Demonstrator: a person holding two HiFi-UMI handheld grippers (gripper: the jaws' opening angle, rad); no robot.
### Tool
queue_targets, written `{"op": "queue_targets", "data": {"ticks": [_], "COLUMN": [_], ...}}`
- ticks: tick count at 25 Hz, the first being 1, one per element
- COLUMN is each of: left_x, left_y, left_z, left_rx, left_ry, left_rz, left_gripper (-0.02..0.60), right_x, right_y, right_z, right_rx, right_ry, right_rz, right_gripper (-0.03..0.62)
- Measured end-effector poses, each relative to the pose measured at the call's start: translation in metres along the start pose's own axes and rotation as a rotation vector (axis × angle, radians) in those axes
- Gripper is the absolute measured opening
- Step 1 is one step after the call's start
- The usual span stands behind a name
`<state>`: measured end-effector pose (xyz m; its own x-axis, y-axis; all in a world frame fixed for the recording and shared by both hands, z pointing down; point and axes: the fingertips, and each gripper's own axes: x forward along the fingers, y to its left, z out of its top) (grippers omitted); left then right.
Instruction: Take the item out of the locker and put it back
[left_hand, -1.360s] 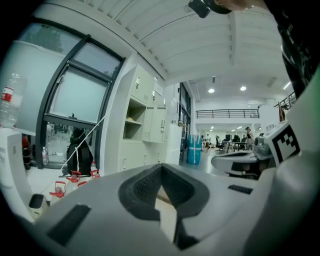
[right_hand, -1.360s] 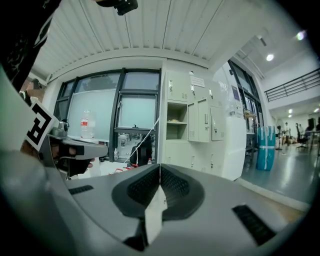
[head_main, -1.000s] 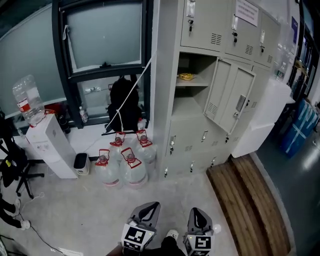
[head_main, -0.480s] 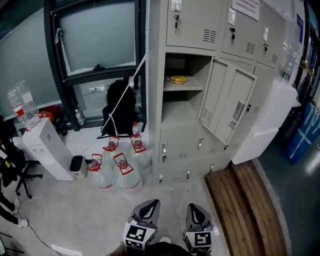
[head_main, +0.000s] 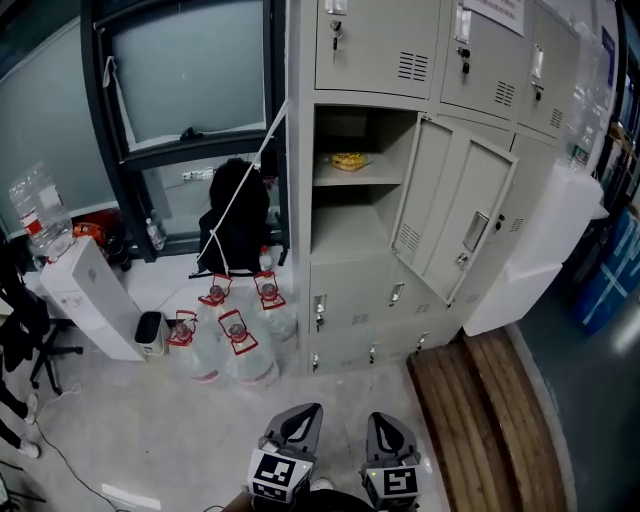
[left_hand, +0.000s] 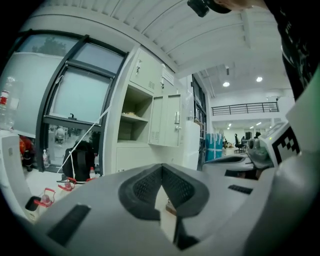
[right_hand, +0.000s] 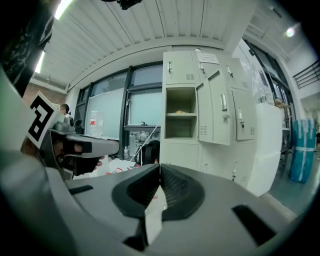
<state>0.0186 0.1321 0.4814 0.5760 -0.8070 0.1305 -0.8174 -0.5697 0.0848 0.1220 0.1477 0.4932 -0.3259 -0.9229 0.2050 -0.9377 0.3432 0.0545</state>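
Observation:
A grey bank of lockers (head_main: 440, 60) stands ahead, with one compartment's door (head_main: 465, 215) swung open to the right. On the shelf inside that compartment lies a small yellow item (head_main: 349, 160); it also shows as a pale speck (left_hand: 129, 114) in the left gripper view. Both grippers hang low at the bottom of the head view, far from the locker. My left gripper (head_main: 296, 424) is shut with nothing in it. My right gripper (head_main: 391, 432) is shut and empty too, its tips meeting (right_hand: 160, 166) and pointing towards the open compartment (right_hand: 180, 114).
Several big water jugs with red handles (head_main: 228, 330) stand on the floor left of the lockers, below a black backpack (head_main: 238, 215) at the window. A white water dispenser (head_main: 85, 295) is at the far left. A wooden platform (head_main: 480, 420) runs along the right.
The view has shifted towards the lockers: the open compartment now sits nearer the middle and looks larger. Both grippers stay shut at the bottom edge.

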Motion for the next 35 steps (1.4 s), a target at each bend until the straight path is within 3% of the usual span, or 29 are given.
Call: {"op": "queue_targets", "data": {"ticks": [9, 19, 35], "left_x": [0.035, 0.12, 0.215], "left_y": [0.025, 0.081, 0.185], "left_z": [-0.014, 0.015, 0.042], "left_rx": [-0.004, 0.046, 0.049], "left_ry": [0.032, -0.017, -0.007], "left_rz": [-0.019, -0.053, -0.093], "left_gripper": [0.008, 0.008, 0.008], "right_x": [0.036, 0.123, 0.253], "right_y": [-0.016, -0.056, -0.078], "right_z": [-0.009, 0.021, 0.047], "right_rx": [0.057, 0.046, 0.082], "right_ry": [0.026, 0.012, 0.014], "right_rz": [-0.031, -0.078, -0.156], "right_gripper": [0.003, 0.003, 0.003]}}
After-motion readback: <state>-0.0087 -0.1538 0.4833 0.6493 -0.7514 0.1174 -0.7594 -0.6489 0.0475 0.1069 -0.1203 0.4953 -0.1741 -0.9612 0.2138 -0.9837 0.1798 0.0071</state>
